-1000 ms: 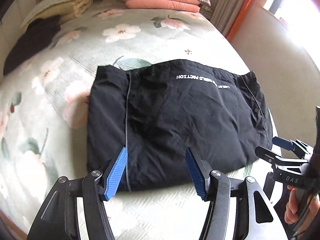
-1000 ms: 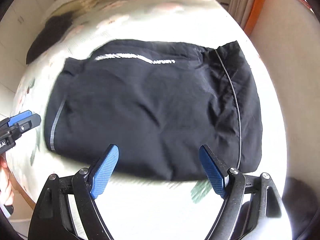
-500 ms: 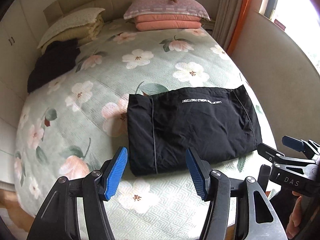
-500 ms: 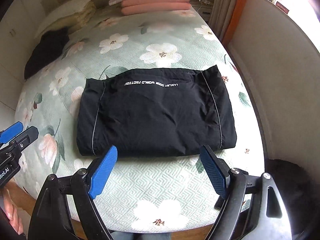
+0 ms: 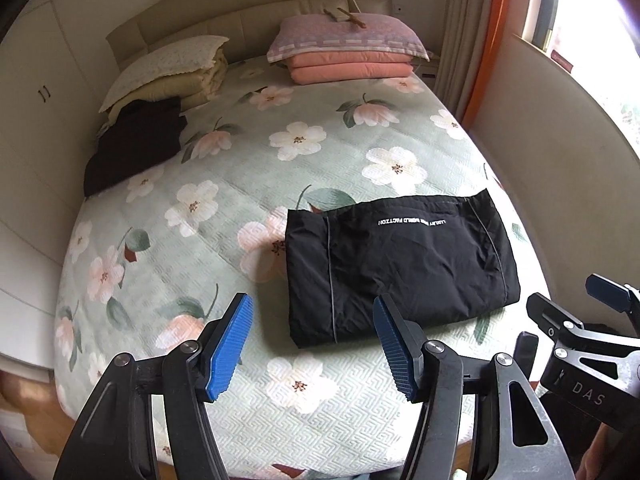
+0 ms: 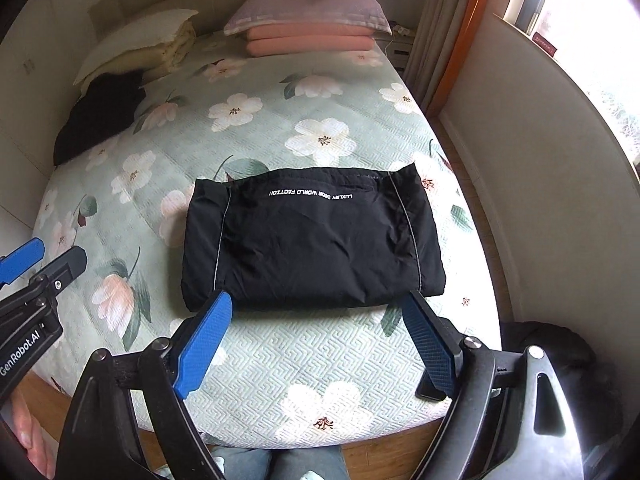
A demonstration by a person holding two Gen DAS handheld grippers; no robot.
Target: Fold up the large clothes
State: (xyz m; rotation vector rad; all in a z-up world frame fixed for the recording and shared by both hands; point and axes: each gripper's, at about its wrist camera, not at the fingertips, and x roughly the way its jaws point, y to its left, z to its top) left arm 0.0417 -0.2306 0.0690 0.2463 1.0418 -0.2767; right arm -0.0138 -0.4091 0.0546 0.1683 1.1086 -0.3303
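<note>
Lying in the lower middle of the right wrist view, the black garment (image 6: 312, 240) is a flat folded rectangle on the flowered bedspread (image 6: 248, 360), its long axis running left to right across the frame, with a line of white lettering along its far edge. Both claws hang clear of it above the near edge of the bed, holding nothing. The right gripper (image 6: 320, 340) has its blue pads spread wide, and the garment's near folded edge sits just beyond them, nearly centred between the two fingers. The left gripper (image 5: 312, 344) is also spread wide; in its own view the garment (image 5: 400, 264) lies ahead and toward the right of the frame, so only the garment's left end lines up with that claw. By this reading the right hand is the better centred on the cloth, while the left would have to shift rightward to reach more than the left corner. Judging by the compact shape, the fold looks finished or close to it; any further fold would bring one short end across the long axis toward the other
</note>
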